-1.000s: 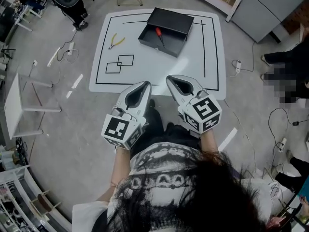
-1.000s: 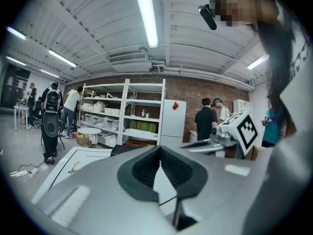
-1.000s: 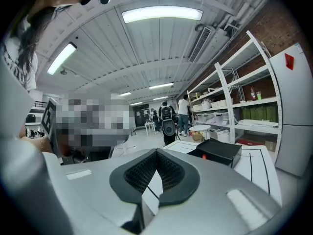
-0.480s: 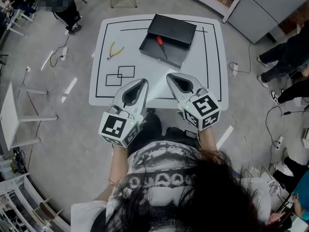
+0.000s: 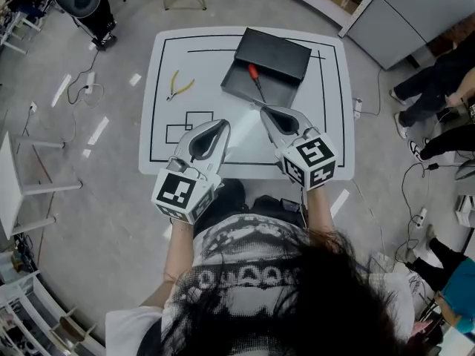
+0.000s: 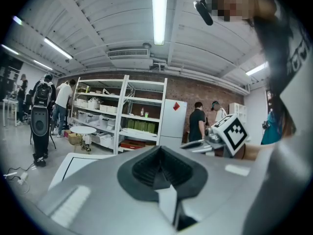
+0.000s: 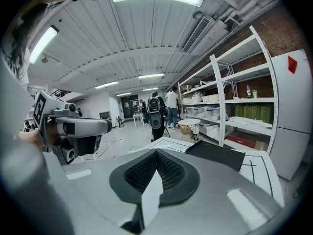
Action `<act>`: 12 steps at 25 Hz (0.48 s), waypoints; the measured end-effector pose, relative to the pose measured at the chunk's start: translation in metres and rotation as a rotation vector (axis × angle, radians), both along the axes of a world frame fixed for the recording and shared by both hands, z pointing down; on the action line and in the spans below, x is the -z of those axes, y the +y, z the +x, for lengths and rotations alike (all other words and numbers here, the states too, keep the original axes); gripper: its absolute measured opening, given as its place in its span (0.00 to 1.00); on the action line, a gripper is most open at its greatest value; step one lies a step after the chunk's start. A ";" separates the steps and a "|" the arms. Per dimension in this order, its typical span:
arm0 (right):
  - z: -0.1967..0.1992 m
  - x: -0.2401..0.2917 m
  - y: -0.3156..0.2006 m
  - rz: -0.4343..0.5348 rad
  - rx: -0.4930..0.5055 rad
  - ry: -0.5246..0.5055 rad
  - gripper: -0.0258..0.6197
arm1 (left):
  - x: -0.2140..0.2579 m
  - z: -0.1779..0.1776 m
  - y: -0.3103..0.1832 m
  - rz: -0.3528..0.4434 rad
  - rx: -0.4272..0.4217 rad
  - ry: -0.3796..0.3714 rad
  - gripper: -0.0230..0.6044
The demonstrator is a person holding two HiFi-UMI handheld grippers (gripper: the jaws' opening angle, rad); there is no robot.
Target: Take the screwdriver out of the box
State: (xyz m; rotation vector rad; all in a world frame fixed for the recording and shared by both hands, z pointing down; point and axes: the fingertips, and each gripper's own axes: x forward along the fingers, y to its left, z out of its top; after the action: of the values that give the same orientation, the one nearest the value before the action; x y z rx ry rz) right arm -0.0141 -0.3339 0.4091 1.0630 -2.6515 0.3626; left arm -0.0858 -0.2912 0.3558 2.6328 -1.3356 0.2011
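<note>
The right claw [image 5: 265,112] has its jaws pressed together with nothing between them, as the right gripper view shows. The left claw [image 5: 221,127] is likewise closed and empty in its own view. Both are held side by side over the near edge of the white tabletop [image 5: 208,73], pointing toward its far edge, the right one reaching a little further in. From the head view, the right claw's tip lies just short of the near wall of the black box [image 5: 283,87], without touching it.

The box sits by the far edge, toward the far right corner, its lid folded back and open. The screwdriver [image 5: 254,78] lies inside the open tray, red handle toward the far edge and shaft pointing toward the near edge.

Yellow-handled pliers [image 5: 178,87] lie toward the left edge, well apart from the box. Two overlapping outlined rectangles [image 5: 189,128] are drawn on the tabletop just beside the left claw.
</note>
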 end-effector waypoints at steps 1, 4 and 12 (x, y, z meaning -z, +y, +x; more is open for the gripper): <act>-0.001 -0.003 -0.006 -0.005 -0.006 0.007 0.04 | 0.000 -0.003 -0.004 -0.002 -0.005 0.001 0.04; -0.004 -0.014 -0.021 -0.021 -0.021 0.039 0.04 | -0.003 -0.011 -0.015 -0.007 -0.021 0.009 0.04; -0.008 -0.044 -0.075 -0.051 -0.039 0.191 0.06 | -0.006 -0.032 -0.041 -0.017 -0.061 0.025 0.04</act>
State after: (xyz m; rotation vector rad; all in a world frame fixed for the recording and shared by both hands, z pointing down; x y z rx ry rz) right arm -0.0222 -0.4088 0.4531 1.0773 -2.4447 0.3177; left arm -0.1178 -0.3322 0.3617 2.6555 -1.2410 0.1870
